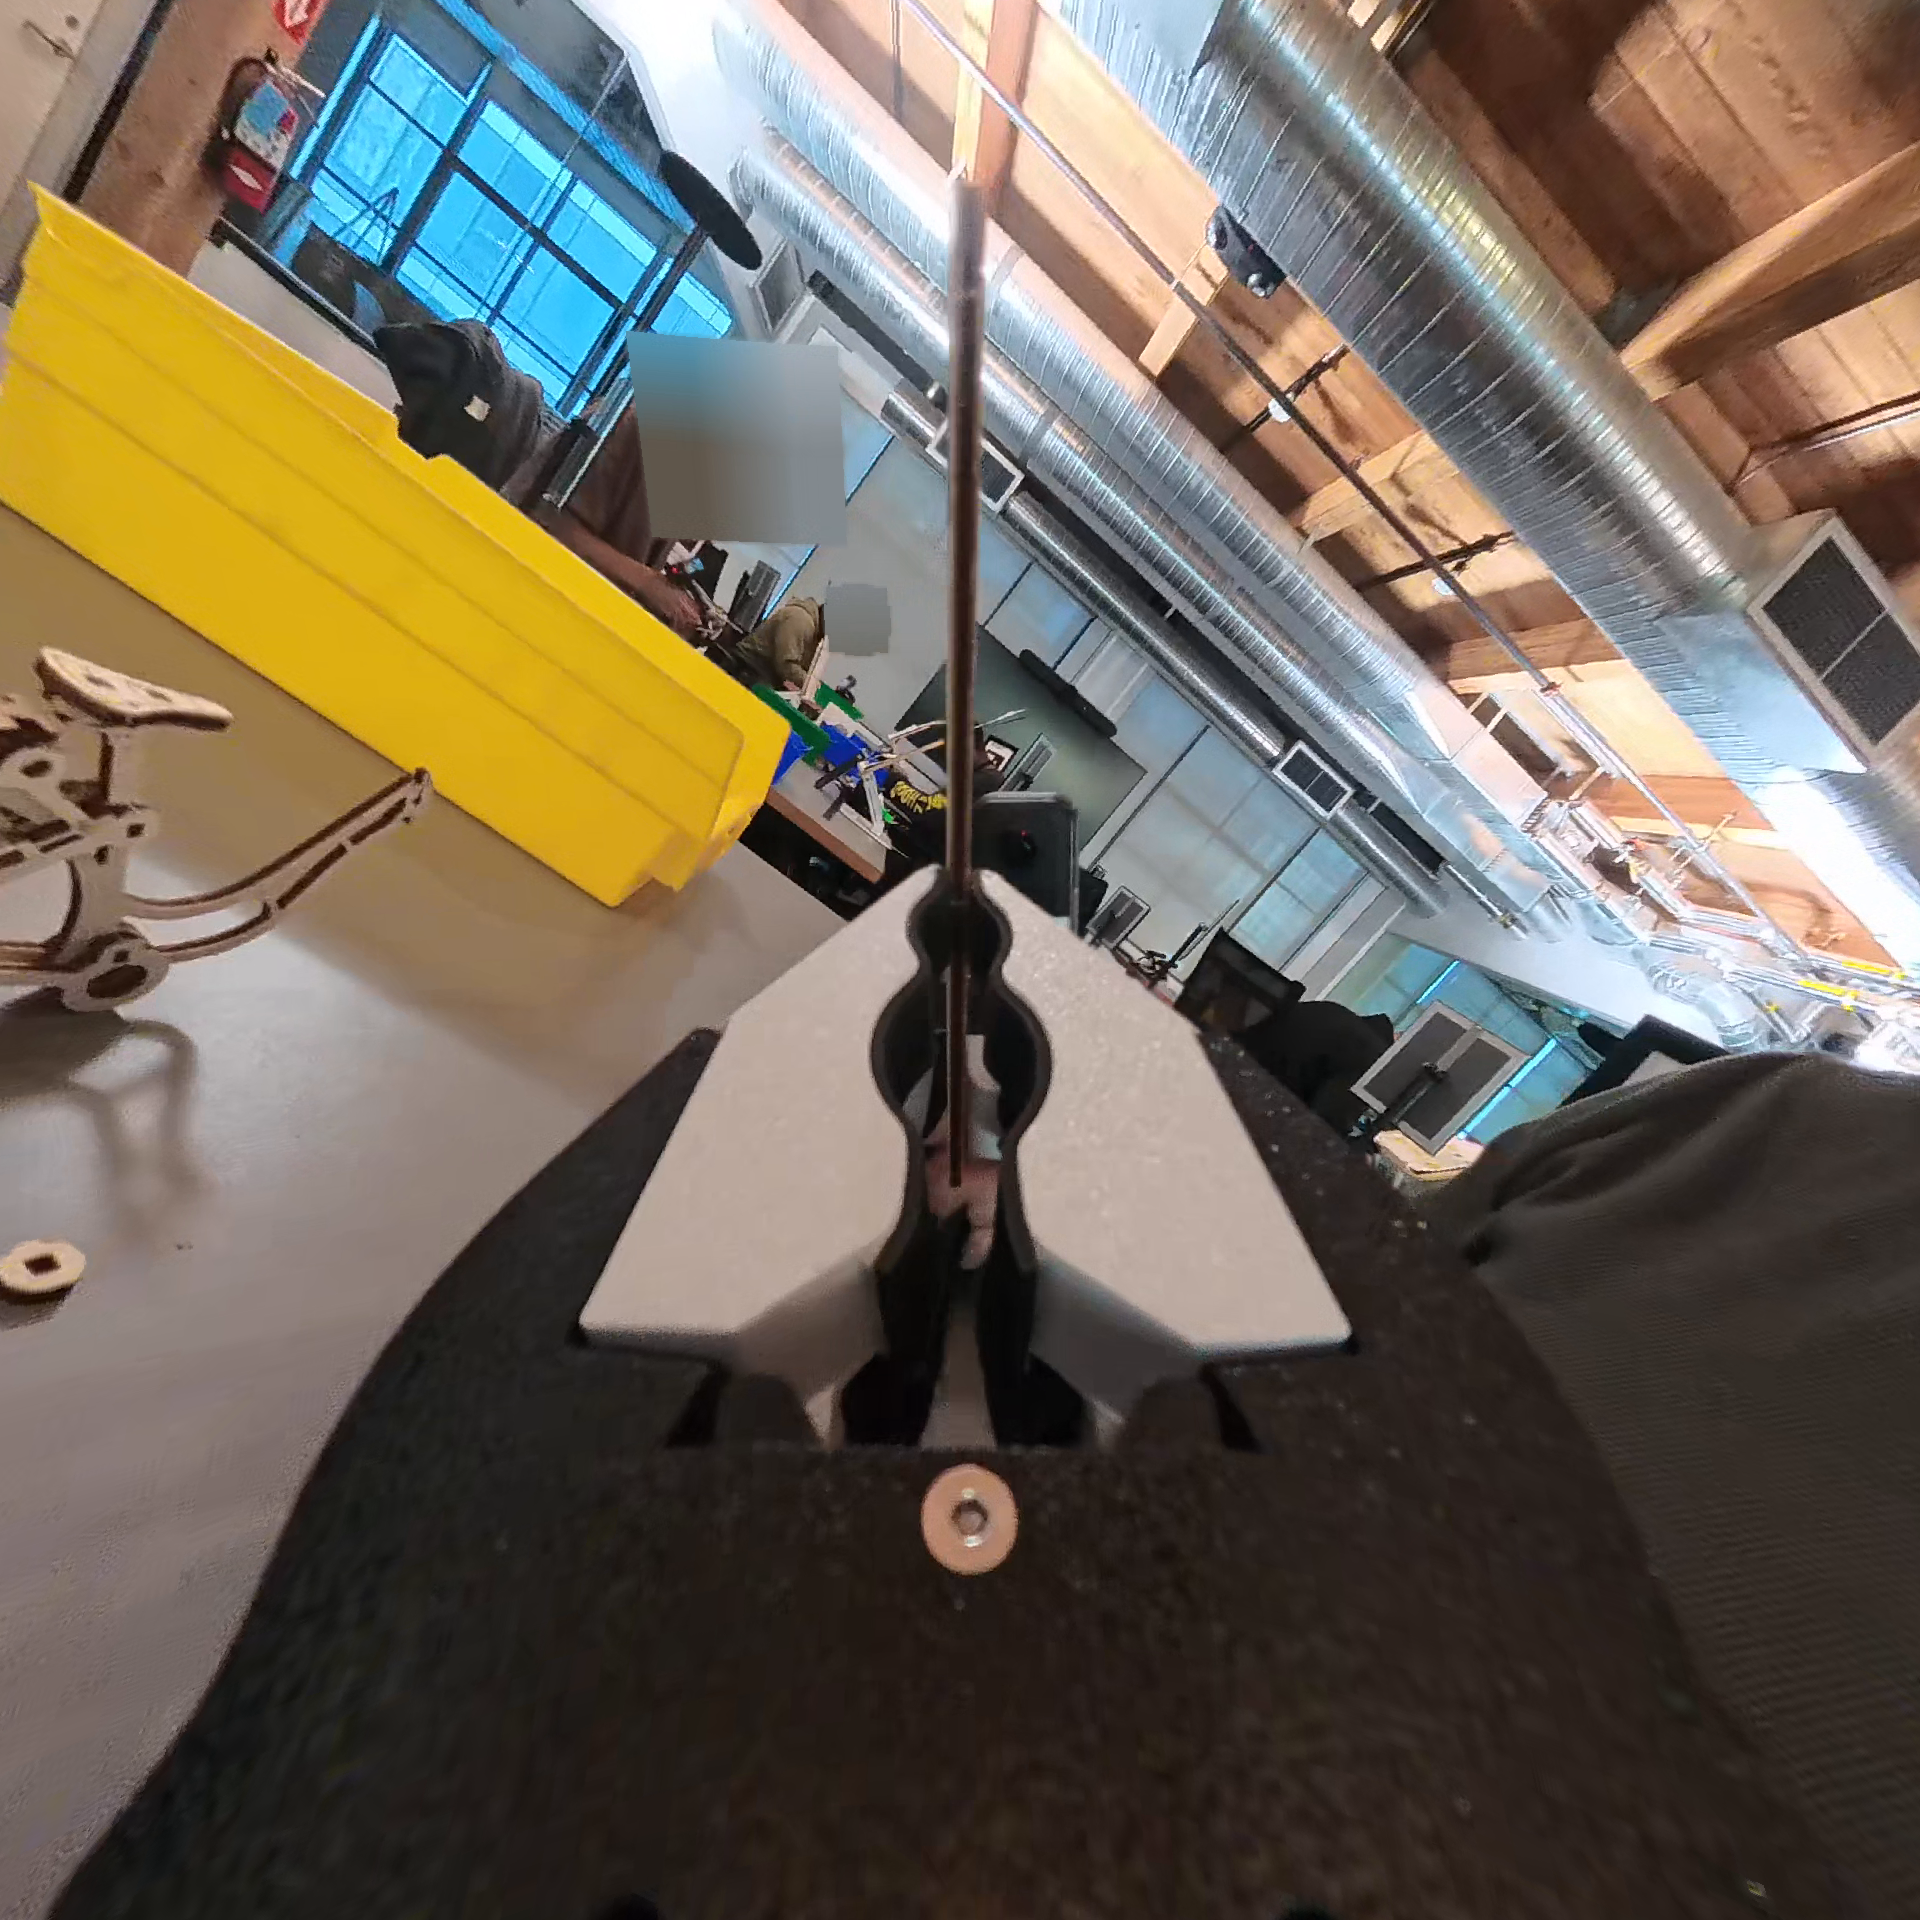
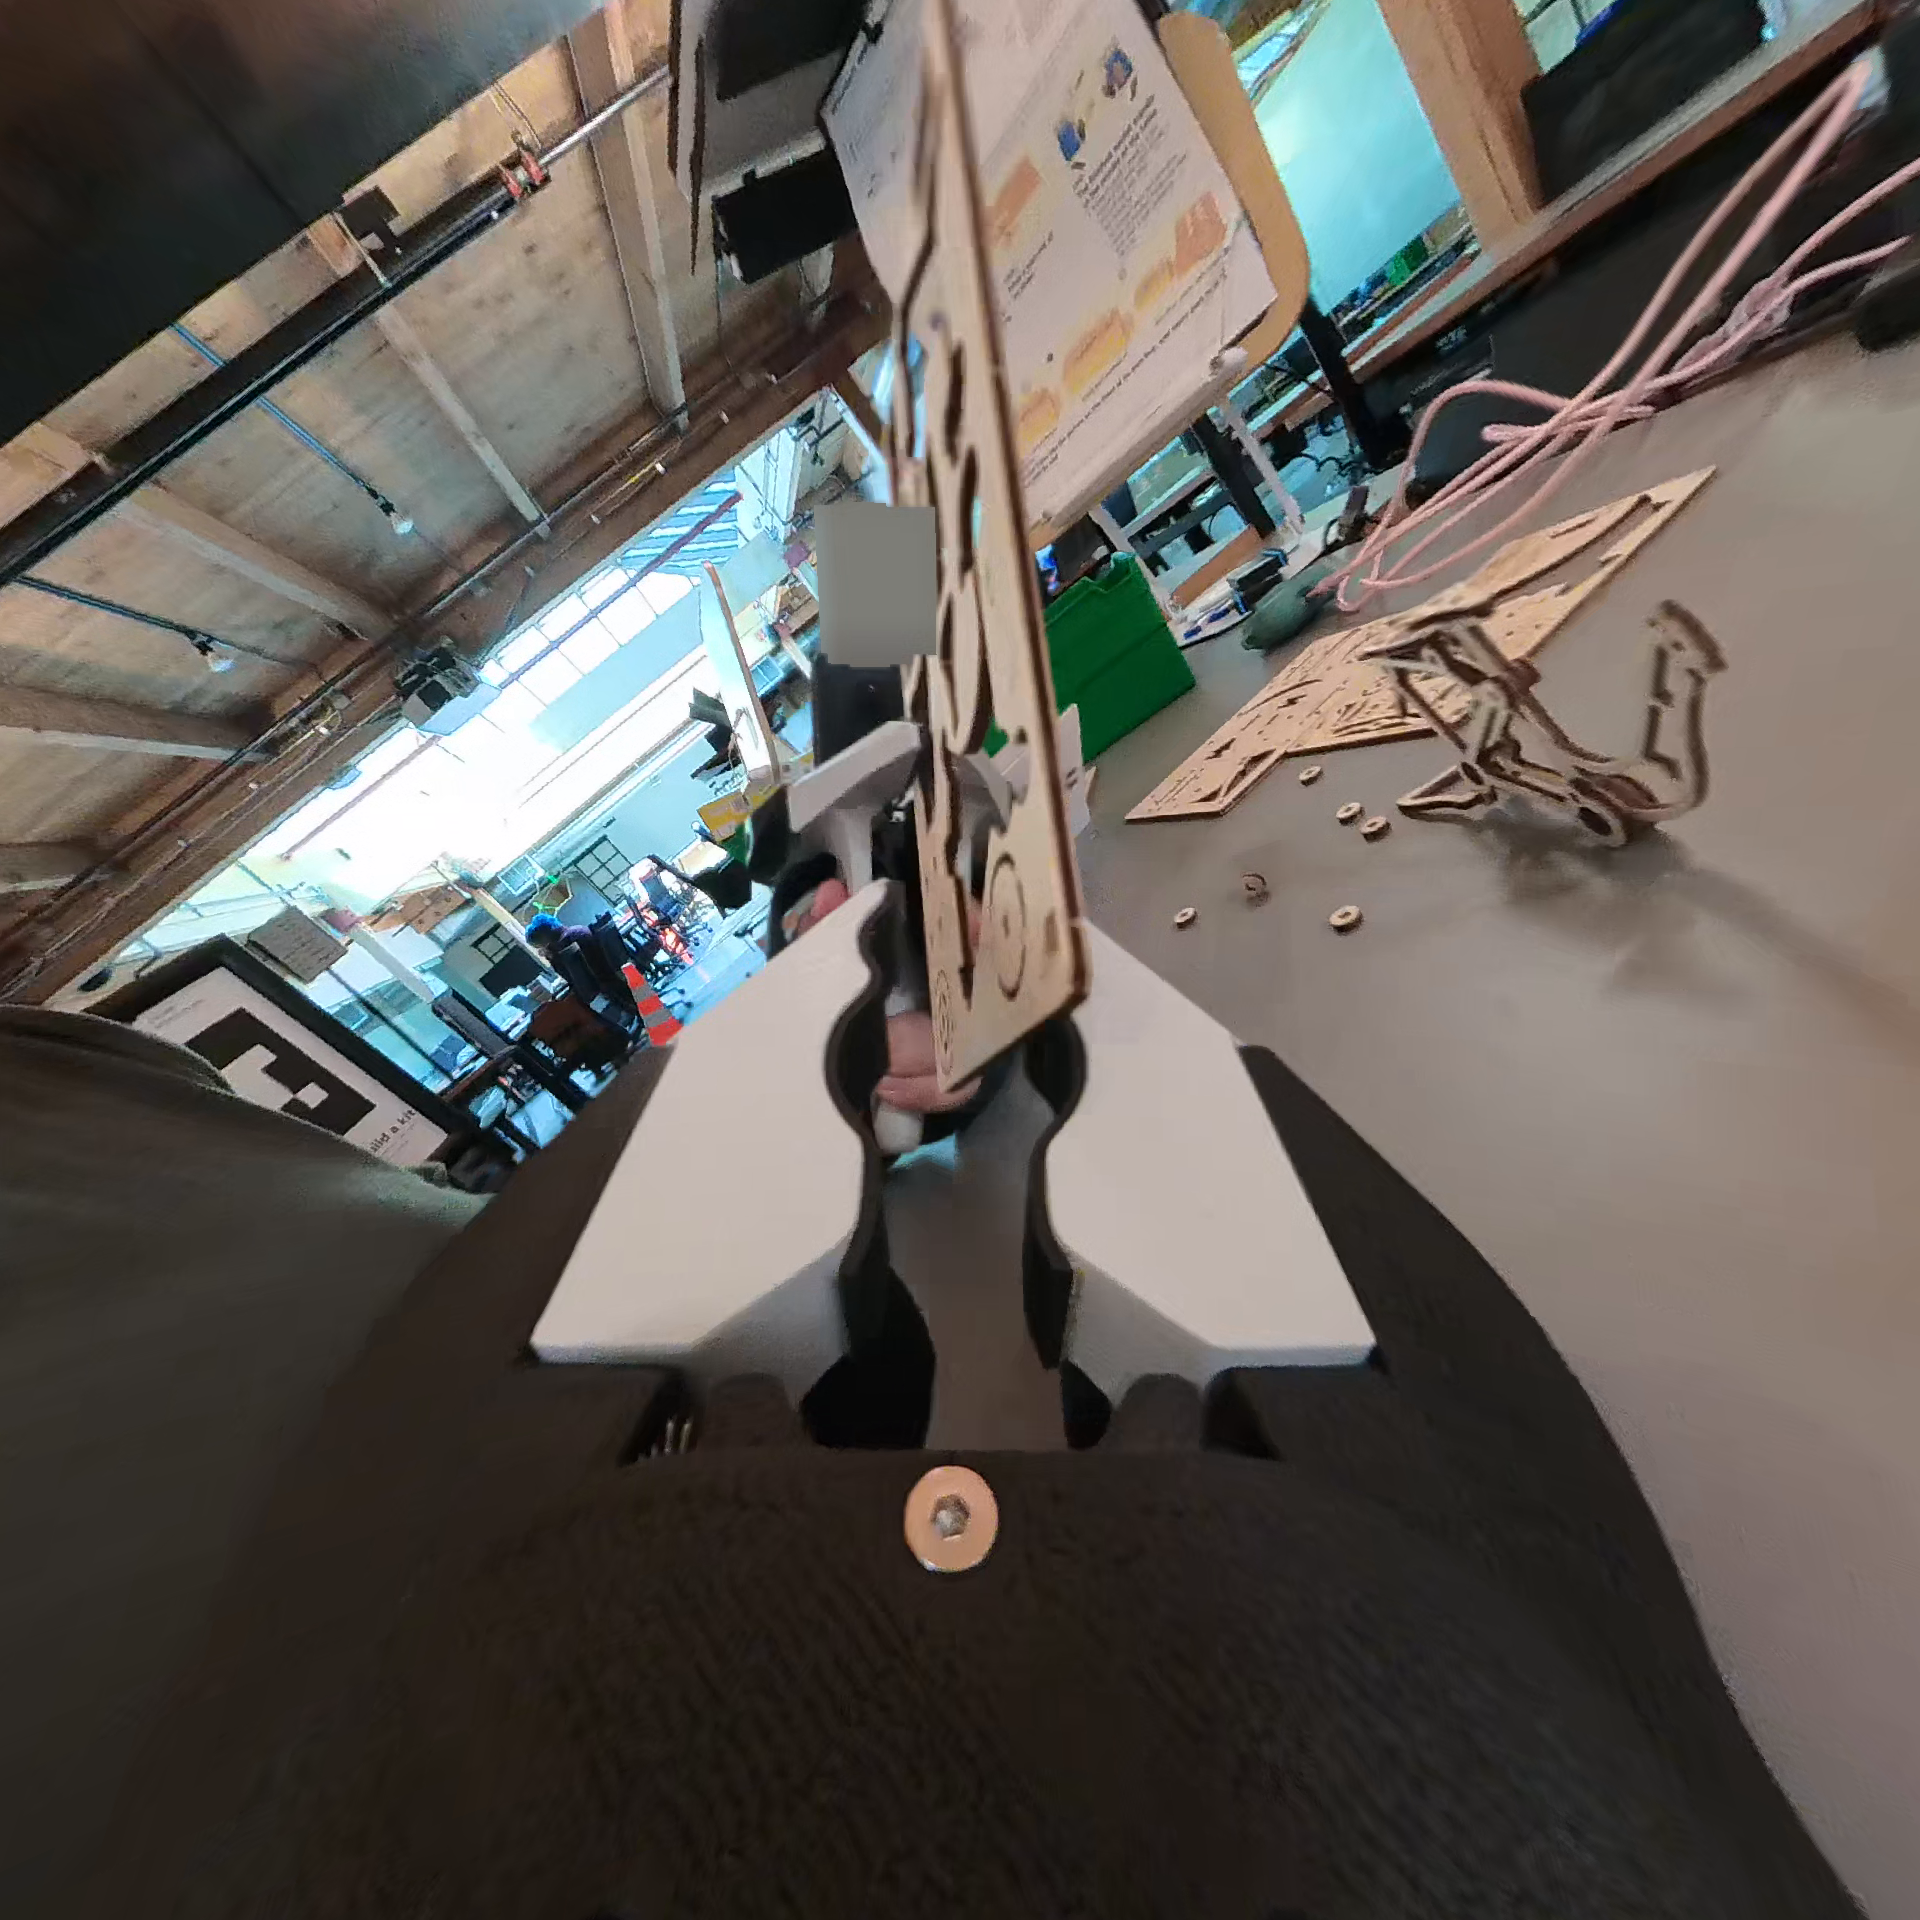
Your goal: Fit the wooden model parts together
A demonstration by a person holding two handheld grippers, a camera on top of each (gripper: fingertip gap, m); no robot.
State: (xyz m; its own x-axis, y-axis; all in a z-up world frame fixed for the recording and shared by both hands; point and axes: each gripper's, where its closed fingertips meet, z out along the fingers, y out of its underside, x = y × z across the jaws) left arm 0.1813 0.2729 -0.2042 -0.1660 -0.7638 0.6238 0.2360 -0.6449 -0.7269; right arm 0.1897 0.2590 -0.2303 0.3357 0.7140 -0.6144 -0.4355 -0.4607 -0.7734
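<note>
Gripping thin laser-cut plywood sheet (image 2: 987, 665) edge-on: left claw (image 1: 961, 904).

A thin wooden sheet (image 2: 982, 582) of pale plywood, full of laser-cut outlines and empty cut-outs, stands upright on edge above the table; the left wrist view shows it edge-on as a dark line (image 1: 964, 540). A half-built wooden model (image 2: 1538, 727) of curved, slotted arms stands on the grey table (image 2: 1455, 1039), beside another flat cut sheet (image 2: 1351, 675). Several small wooden washers (image 2: 1347, 917) lie scattered near the model.
</note>
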